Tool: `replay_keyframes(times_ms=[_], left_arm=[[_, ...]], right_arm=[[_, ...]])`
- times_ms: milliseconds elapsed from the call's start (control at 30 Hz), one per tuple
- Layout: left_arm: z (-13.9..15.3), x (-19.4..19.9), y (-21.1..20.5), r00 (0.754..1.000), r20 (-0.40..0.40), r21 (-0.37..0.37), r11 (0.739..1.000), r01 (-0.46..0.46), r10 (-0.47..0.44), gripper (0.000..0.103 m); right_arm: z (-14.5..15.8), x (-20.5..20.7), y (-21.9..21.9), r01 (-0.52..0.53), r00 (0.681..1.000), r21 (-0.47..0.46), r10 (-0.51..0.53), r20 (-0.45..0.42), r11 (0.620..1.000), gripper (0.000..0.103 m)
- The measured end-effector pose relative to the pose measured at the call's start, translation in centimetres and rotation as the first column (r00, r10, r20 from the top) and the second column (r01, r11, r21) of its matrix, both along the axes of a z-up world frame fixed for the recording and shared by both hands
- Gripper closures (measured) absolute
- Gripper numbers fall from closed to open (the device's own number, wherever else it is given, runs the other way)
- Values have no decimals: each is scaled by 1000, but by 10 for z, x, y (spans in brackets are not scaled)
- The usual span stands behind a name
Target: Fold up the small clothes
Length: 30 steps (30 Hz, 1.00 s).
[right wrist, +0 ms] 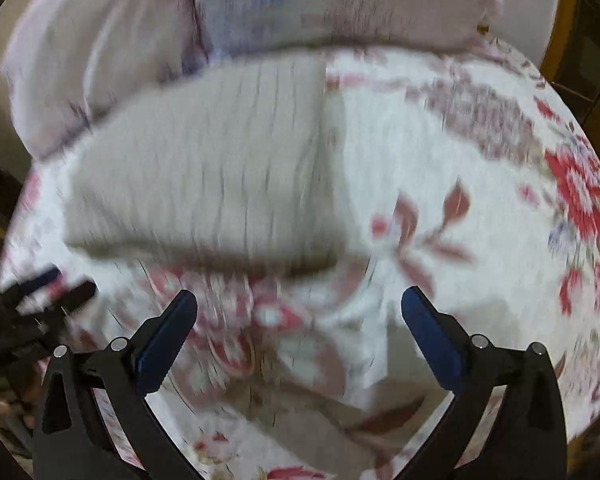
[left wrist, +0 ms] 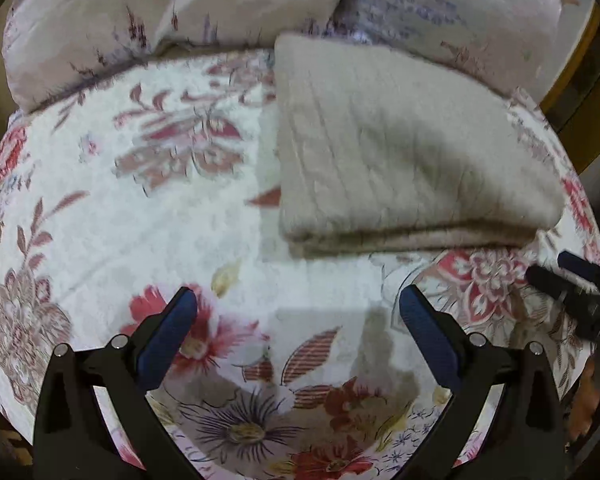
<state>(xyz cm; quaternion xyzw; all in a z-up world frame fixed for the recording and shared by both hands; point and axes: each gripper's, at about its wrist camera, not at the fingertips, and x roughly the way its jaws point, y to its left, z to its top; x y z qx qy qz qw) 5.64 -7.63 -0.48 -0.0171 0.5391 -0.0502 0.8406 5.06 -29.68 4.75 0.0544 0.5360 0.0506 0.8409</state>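
Note:
A beige knitted garment lies folded in a thick rectangle on the floral bedsheet. It also shows, blurred, in the right wrist view. My left gripper is open and empty, held above the sheet just in front of the garment's near left corner. My right gripper is open and empty, in front of the garment's near right corner. Each gripper shows at the edge of the other's view: the right one and the left one.
Two pale floral pillows lie against the far edge of the bed, right behind the garment. A wooden bed frame runs along the right side. The right wrist view is motion-blurred.

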Motion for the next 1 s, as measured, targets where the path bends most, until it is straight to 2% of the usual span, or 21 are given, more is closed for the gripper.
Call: replay_keyframes(times_ms=[67, 133, 200, 233, 300, 333, 1000], left_arm=[[-4, -1, 0, 1000, -2, 20, 1000, -10, 10, 2], [-5, -1, -3, 1000, -11, 41, 999, -12, 13, 2], [-7, 0, -8, 999, -41, 88, 996, -1, 5, 2], [-7, 1, -10, 998, -57, 107, 994, 4, 3, 2], [-7, 3, -9, 996, -87, 96, 995, 1, 7, 2], [-7, 3, -9, 996, -94, 100, 995, 11, -2, 2], [-10, 7, -7, 990, -140, 99, 995, 3, 11, 2]], right_arm=[[-9, -2, 11, -8, 1000, -35, 7, -22, 999, 1], [-16, 1, 21, -6, 999, -109, 1, -42, 994, 1], [-17, 1, 27, -5, 1000, -151, 1, -25, 988, 1], [-17, 3, 26, 2, 999, -143, -7, -33, 990, 1], [-18, 5, 21, 28, 998, -110, -33, -45, 994, 1], [-19, 6, 21, 22, 998, -122, -28, -47, 992, 1], [-19, 10, 22, 70, 992, -125, -83, -99, 990, 1]])
